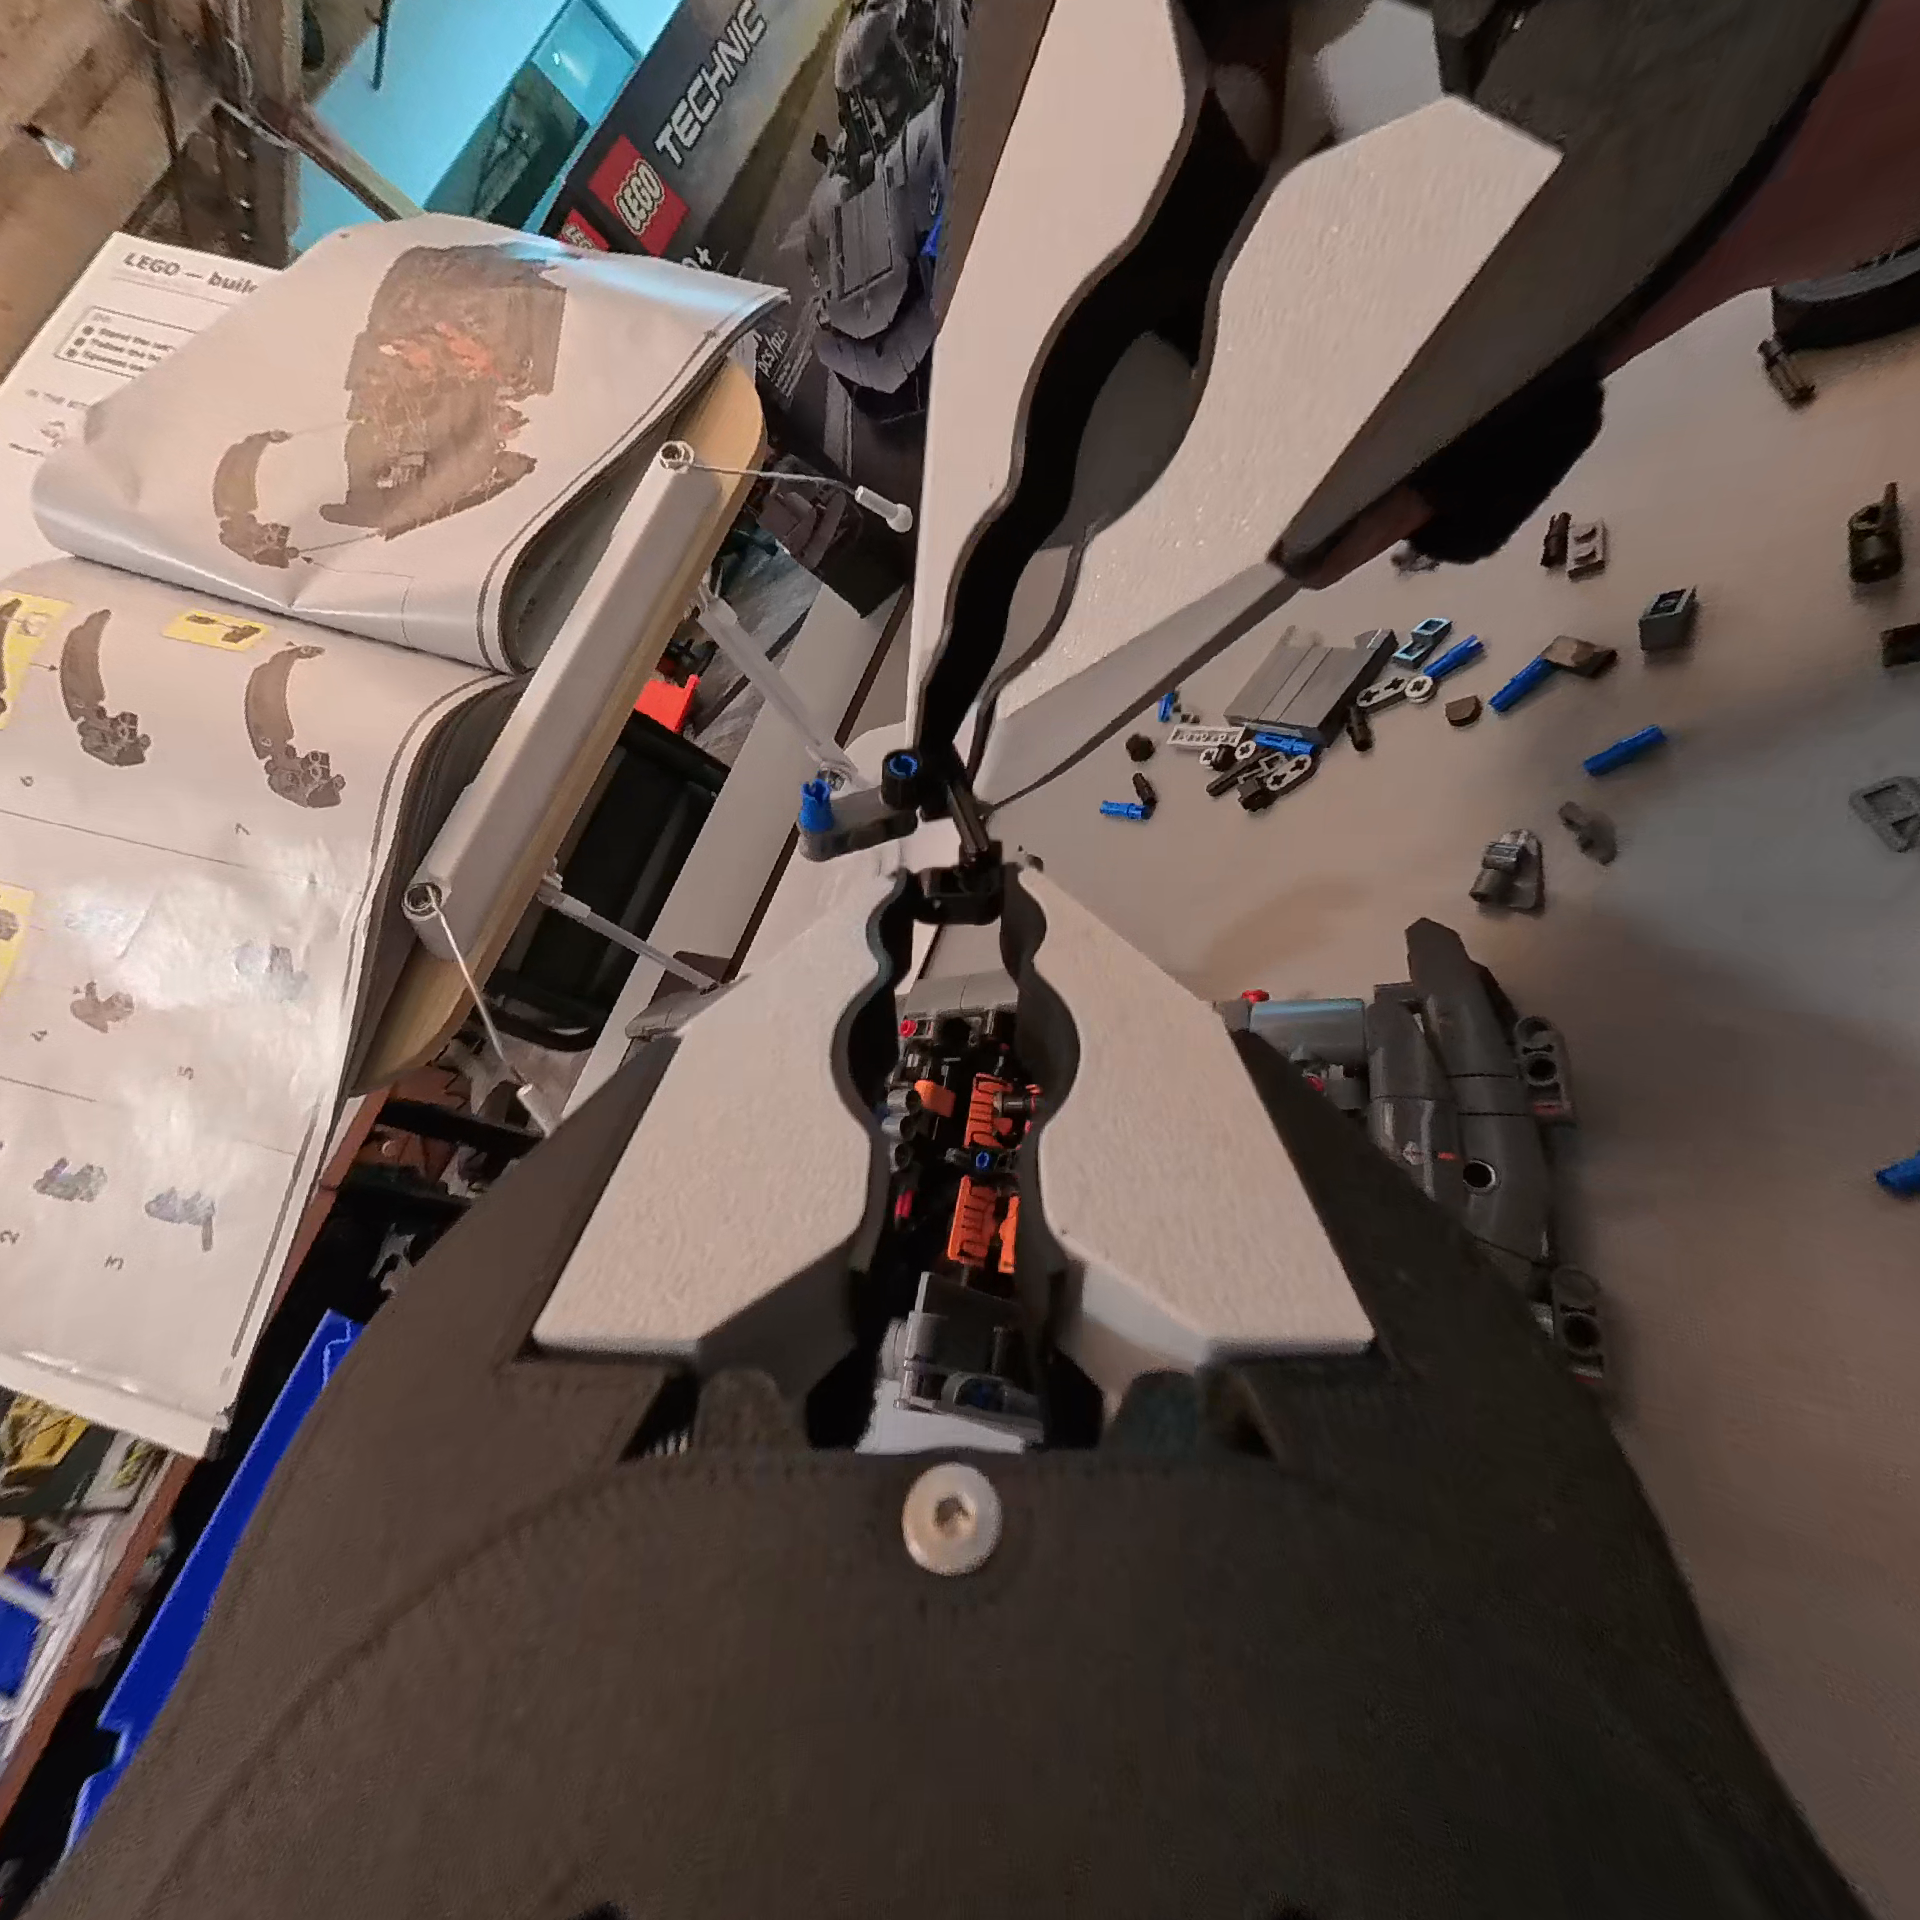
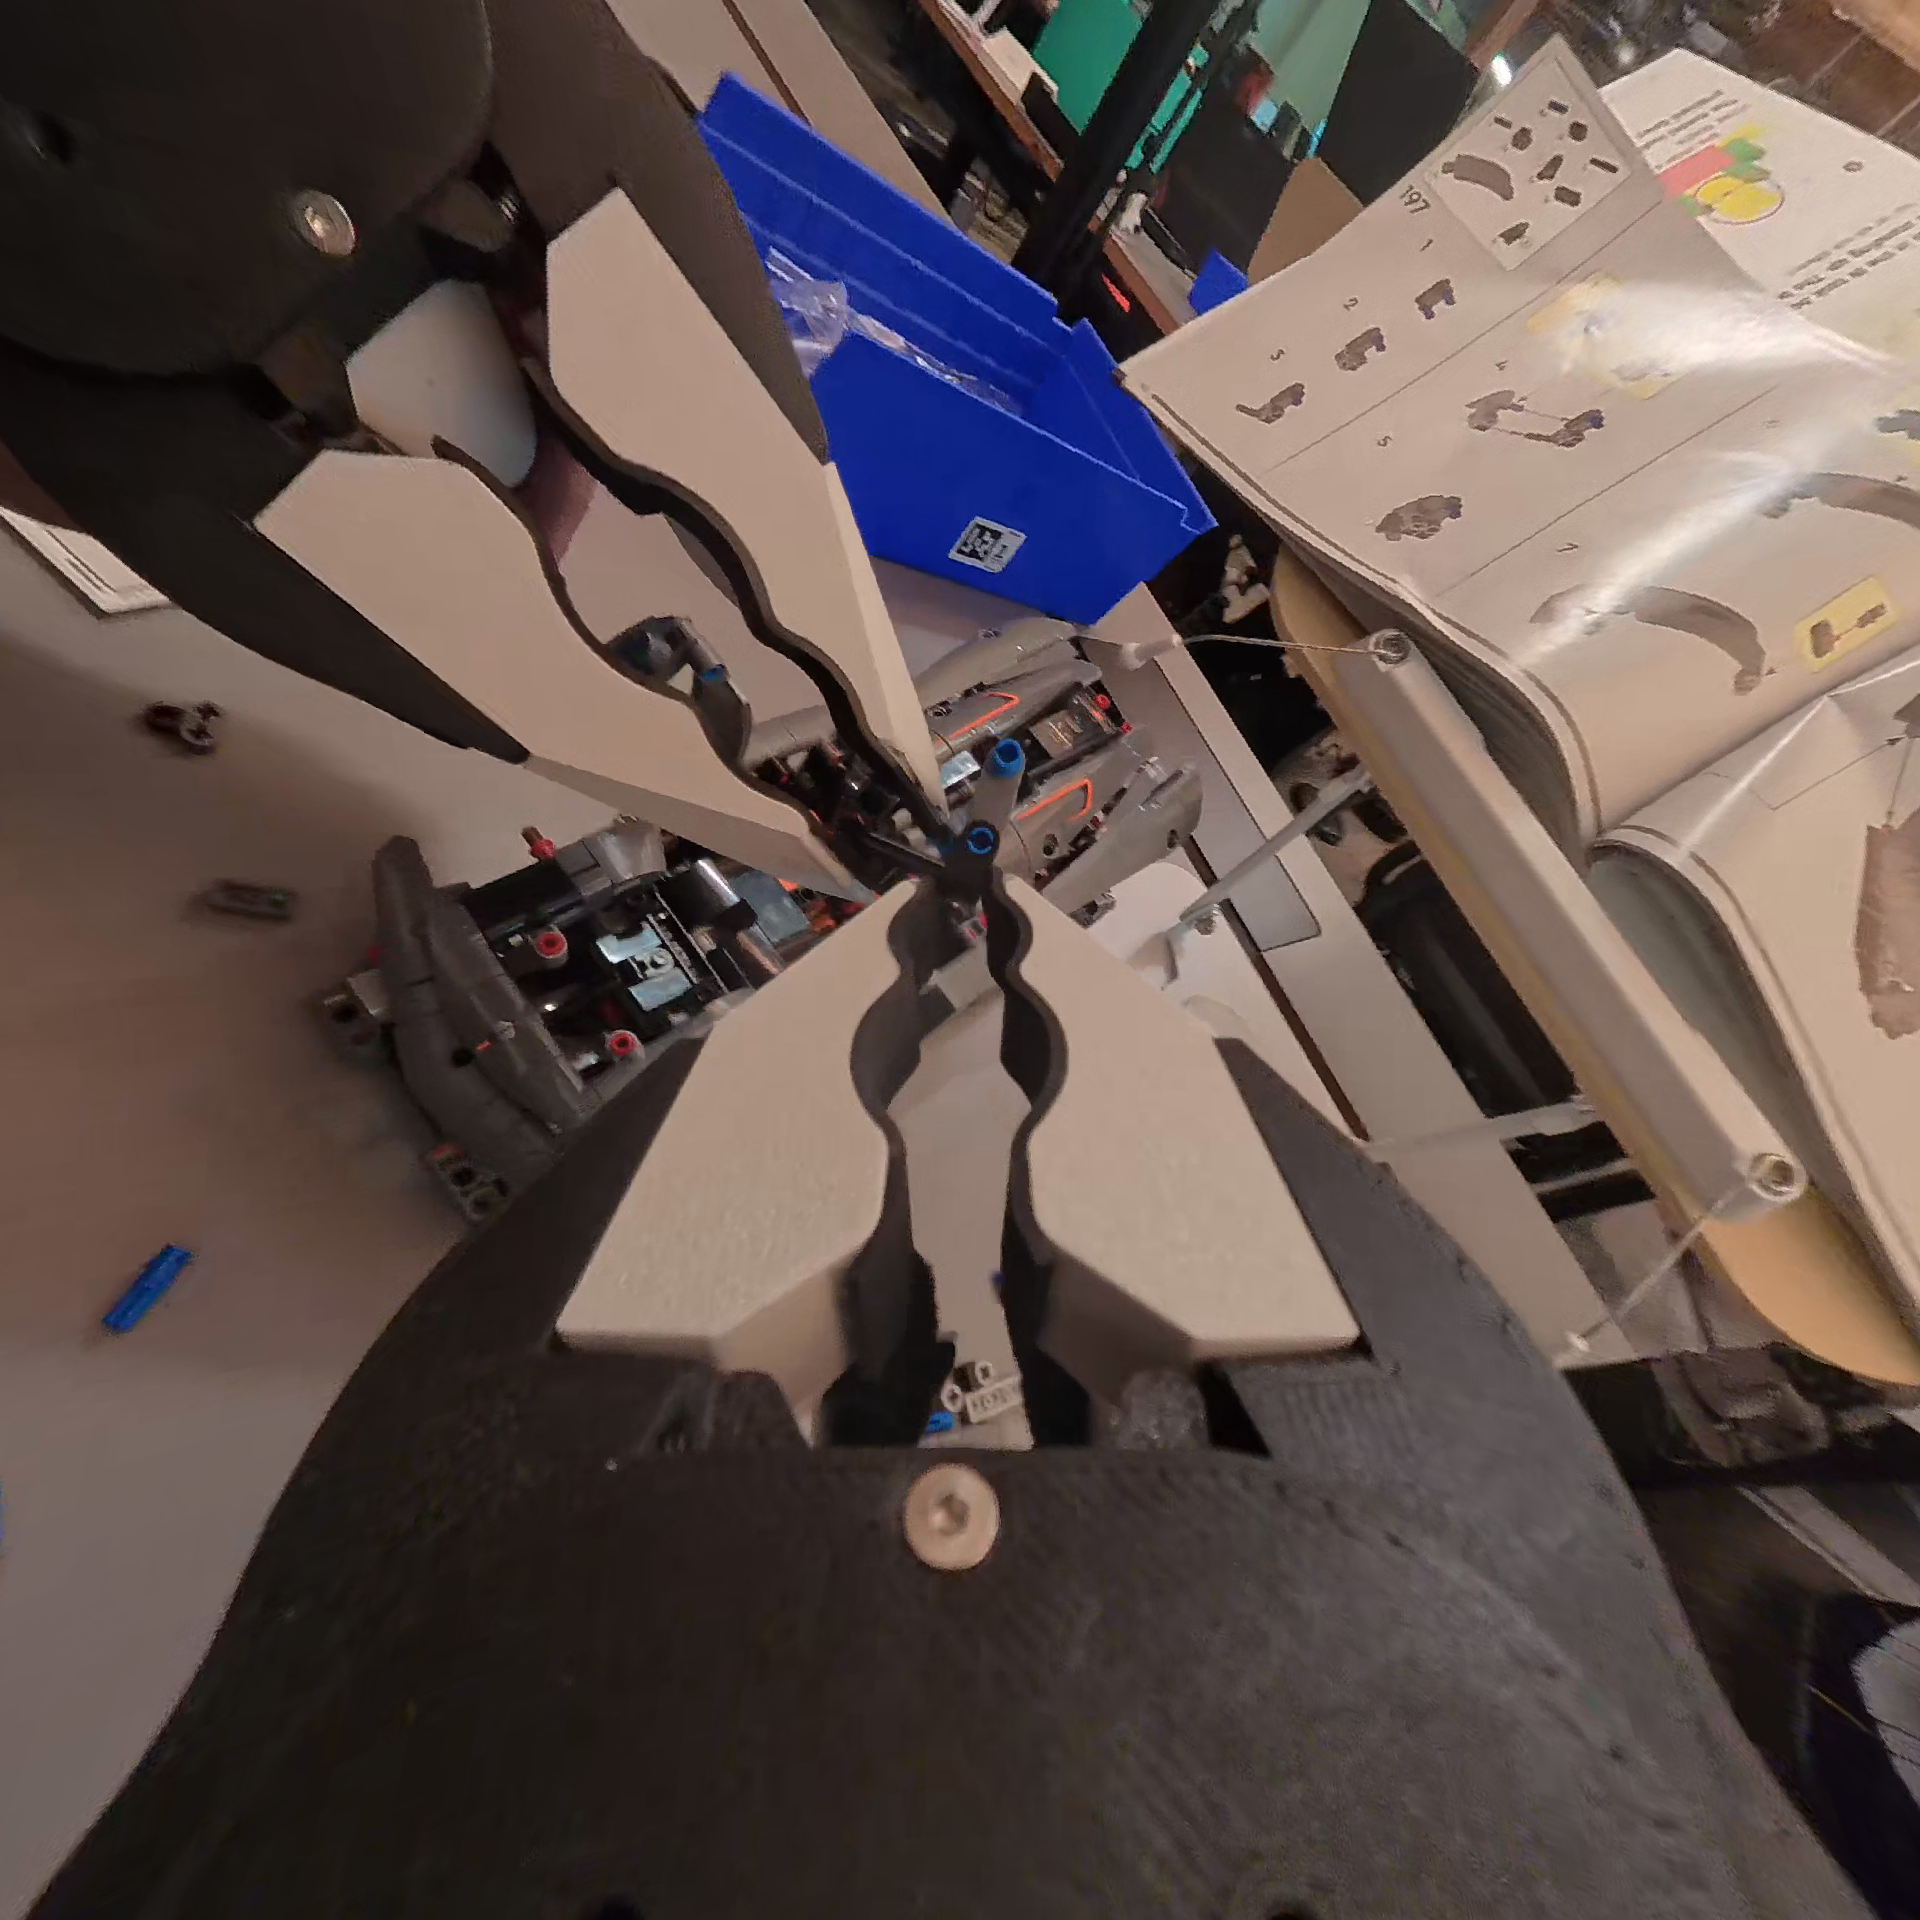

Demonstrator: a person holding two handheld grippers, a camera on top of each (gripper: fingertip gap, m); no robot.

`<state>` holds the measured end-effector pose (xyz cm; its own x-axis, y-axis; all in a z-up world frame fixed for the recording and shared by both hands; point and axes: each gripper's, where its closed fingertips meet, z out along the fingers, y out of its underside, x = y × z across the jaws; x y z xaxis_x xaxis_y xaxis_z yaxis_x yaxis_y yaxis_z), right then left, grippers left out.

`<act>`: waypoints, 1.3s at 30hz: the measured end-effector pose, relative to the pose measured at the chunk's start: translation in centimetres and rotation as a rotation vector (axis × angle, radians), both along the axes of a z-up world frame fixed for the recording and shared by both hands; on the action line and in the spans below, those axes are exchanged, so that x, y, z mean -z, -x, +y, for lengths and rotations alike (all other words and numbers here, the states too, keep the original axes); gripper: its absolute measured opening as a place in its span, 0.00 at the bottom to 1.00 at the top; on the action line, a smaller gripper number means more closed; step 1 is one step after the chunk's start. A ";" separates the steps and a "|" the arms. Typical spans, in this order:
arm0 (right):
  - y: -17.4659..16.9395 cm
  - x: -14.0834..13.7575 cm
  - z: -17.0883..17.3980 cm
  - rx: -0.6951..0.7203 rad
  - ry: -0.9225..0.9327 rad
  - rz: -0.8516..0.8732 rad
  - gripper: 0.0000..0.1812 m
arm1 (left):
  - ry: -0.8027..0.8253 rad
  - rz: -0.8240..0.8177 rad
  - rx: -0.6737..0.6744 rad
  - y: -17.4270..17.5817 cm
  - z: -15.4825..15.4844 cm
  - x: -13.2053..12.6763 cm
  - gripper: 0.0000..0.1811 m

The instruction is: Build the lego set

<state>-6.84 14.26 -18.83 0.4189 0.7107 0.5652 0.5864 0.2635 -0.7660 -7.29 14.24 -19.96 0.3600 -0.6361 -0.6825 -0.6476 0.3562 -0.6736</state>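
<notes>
Grippers meet tip to tip above the white table (image 1: pixel 1714 1039). In the left wrist view, the left gripper (image 1: pixel 958 883) comes up from six o'clock with its fingers drawn narrow onto a small black connector (image 1: pixel 956 891). The right gripper (image 1: pixel 951 774) reaches in from one o'clock, pinched on a grey angled beam (image 1: pixel 857 816) with blue pins, and a black pin (image 1: pixel 964 816) bridges the two pieces. The part-built grey and orange model (image 1: pixel 1455 1122) lies under and at four o'clock of the left gripper, while loose pieces (image 1: pixel 1278 748) scatter toward two and three o'clock. An open instruction booklet (image 1: pixel 208 727) rests on a stand at nine o'clock, the set's box (image 1: pixel 790 208) behind it at twelve. In the right wrist view a blue bin (image 2: pixel 966 416) sits at twelve o'clock.
</notes>
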 end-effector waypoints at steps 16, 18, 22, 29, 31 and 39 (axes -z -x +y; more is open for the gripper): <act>0.3 0.7 0.3 0.096 -0.132 -0.167 0.04 | -0.019 0.120 -0.121 0.2 0.8 1.1 0.07; 0.2 0.5 0.4 0.117 -0.168 -0.188 0.04 | -0.009 0.114 -0.126 0.2 0.8 1.0 0.07; 0.4 0.1 0.2 0.139 -0.250 -0.242 0.04 | 0.003 0.107 -0.135 0.3 0.8 0.8 0.07; 0.6 0.3 0.2 0.162 -0.319 -0.300 0.03 | 0.061 0.098 -0.151 0.5 0.9 1.2 0.07; 0.7 0.4 0.1 0.164 -0.332 -0.311 0.04 | 0.078 0.093 -0.155 0.5 0.9 1.4 0.07; 0.8 0.6 0.0 0.166 -0.332 -0.318 0.03 | 0.121 0.077 -0.161 0.6 1.0 1.7 0.07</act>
